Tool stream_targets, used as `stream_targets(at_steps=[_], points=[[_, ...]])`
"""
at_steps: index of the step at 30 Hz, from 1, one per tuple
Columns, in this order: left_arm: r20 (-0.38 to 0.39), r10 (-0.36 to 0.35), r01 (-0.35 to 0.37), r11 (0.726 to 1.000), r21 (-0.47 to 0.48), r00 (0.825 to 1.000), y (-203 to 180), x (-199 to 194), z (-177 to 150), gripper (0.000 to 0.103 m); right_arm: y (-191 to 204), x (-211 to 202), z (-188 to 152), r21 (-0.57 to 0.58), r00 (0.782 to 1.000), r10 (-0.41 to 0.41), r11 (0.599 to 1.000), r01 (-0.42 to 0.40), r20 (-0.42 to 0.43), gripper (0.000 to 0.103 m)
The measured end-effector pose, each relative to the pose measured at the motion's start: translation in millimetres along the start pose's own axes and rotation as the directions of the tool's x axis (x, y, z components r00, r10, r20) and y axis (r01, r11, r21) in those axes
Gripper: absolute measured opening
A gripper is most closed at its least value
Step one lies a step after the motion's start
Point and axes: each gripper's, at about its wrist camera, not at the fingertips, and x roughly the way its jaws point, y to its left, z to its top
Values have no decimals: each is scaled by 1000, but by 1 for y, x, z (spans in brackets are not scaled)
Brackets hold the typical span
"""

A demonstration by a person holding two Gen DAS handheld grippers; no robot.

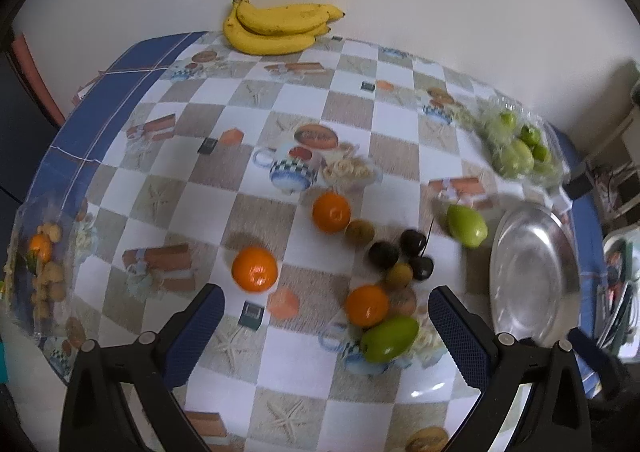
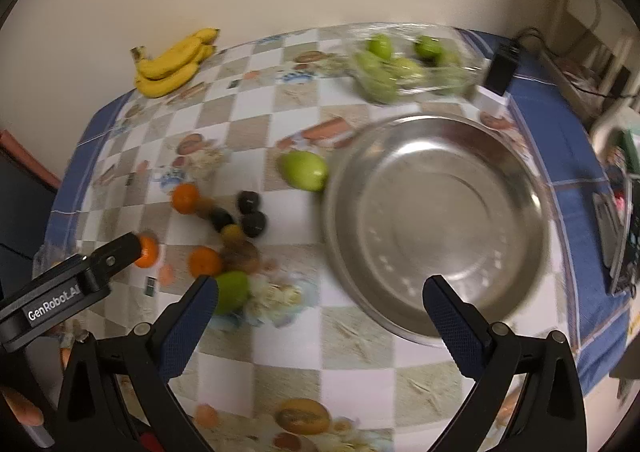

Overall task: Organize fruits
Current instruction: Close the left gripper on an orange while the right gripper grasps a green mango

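steel bowl sits empty on the desk; oranges, dark fruits and green fruit lie loose beside it. nothing sorted yet. left tongs and right tongs gape wide, empty.

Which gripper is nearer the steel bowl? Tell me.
Right. The right gripper hovers open at the steel bowl's near rim, while the left gripper, also open, sits over the oranges beside it.

I'm seeing soft, even indoor light, moderately bright, with faint shadows under the fruit. Heavy fisheye bend and dark vignette at corners. Right wrist view is motion-smeared, worst on the steel bowl. Small glare spot on the counter near edge.
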Motion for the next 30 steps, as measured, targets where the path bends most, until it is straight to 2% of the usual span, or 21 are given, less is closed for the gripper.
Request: stream_targets(at_steps=[9,13,16,20,30], points=[[7,48,-48,998,-49,999,14,19,15,103,25,35,9,-53,998,-5,999,2,-67,102],[-41,104,-106,993,-46,994,17,37,14,103,36,52,9,-82,994,-20,997,11,-105,102],[-68,105,-107,994,-21,992,20,50,14,103,43,64,9,-89,991,2,996,-14,-134,102],[-84,131,-131,991,1,988,28,56,16,103,49,73,9,-96,989,-8,995,-6,-145,102],[-123,150,-156,987,-39,981,62,63,16,102,69,92,-6,-152,978,7,988,-40,-207,102]])
